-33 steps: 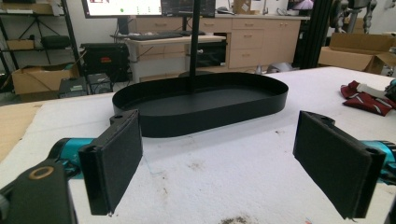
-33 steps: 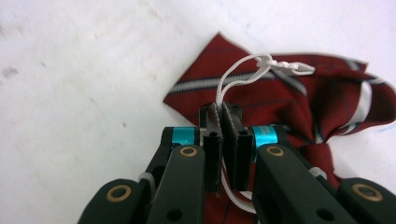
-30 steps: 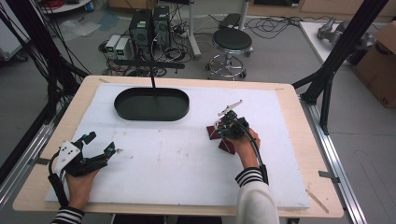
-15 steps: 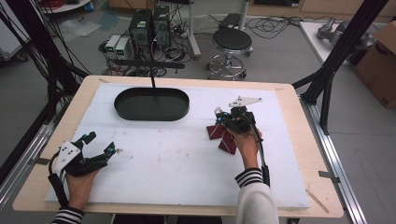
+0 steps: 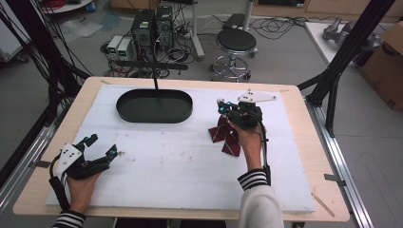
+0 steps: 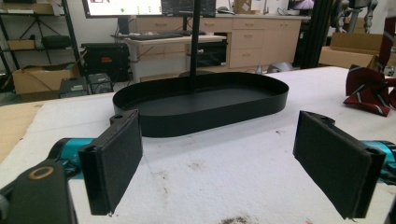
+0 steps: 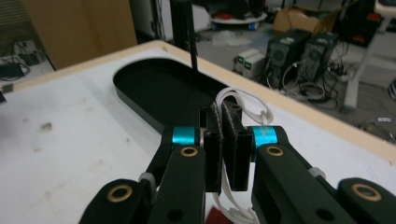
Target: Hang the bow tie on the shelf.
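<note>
A: Now, at the centre: a dark red striped bag [image 5: 225,135], hanging from its white cord [image 7: 243,109] over the right half of the worktop [image 5: 190,166]. Where is the grip?

B: On the cord. The right claw [image 5: 234,110] has its jaws together, clamped on the white loop, which sticks out above the pads in the right gripper view. The cloth itself hangs below, its bottom at or just above the white surface; whether it touches I cannot tell.

A: Why take the cord and not the cloth?

B: Likely because the loop is the carrying point. Held there, the bag dangles free and could be hooked or lowered somewhere.

A: And the left claw [image 5: 102,159]?

B: Jaws wide apart, nothing between the pads [image 6: 114,163]. It rests low at the near left of the worktop, well apart from the bag, facing the tray [image 5: 154,106]. It looks to be waiting.

A: Anything in the tray?

B: No. The black oval tray at the far middle holds nothing loose; a thin black post [image 5: 156,83] rises from its floor. The post's top carries a crossbar, a plausible place to hang a cord.
</note>
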Available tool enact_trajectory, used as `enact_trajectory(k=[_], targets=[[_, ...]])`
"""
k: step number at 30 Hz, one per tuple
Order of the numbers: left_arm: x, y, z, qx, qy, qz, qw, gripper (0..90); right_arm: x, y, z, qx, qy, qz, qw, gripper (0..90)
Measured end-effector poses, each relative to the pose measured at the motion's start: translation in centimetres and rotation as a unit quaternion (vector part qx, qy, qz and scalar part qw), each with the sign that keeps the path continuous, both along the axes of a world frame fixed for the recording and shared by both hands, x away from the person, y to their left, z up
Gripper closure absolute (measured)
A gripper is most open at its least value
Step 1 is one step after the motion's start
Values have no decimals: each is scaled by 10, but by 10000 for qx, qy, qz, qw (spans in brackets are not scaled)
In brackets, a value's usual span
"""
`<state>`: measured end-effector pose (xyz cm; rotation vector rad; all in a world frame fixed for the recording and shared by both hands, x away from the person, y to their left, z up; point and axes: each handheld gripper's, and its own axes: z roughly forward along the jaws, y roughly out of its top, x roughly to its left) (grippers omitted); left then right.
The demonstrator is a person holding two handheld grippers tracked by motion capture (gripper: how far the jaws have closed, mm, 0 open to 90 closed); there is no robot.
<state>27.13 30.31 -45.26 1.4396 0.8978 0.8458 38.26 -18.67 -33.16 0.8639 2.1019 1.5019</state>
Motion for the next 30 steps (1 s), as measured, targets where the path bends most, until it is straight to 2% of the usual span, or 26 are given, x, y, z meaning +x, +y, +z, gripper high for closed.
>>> enact_trajectory(k=[2,3,5,15,20,24,30], targets=[[0,0,0,-12,-1,-4,10000,161,0,2,3,39,-39,29,10000,872],[0,0,0,-13,-4,-3,10000,162,1,10,12,44,-132,108,9998,872],[0,0,0,2,5,3,10000,162,1,17,19,93,-226,178,9995,872],[0,0,0,-21,-1,8,10000,162,12,54,41,153,-349,461,9982,871],[0,0,0,-33,-4,10,10000,162,17,66,48,192,-373,516,9978,871],[0,0,0,-40,-6,4,10000,162,26,83,59,168,-467,601,9970,871],[0,0,0,-42,-5,1,10000,162,39,101,67,220,-456,746,9959,871]])
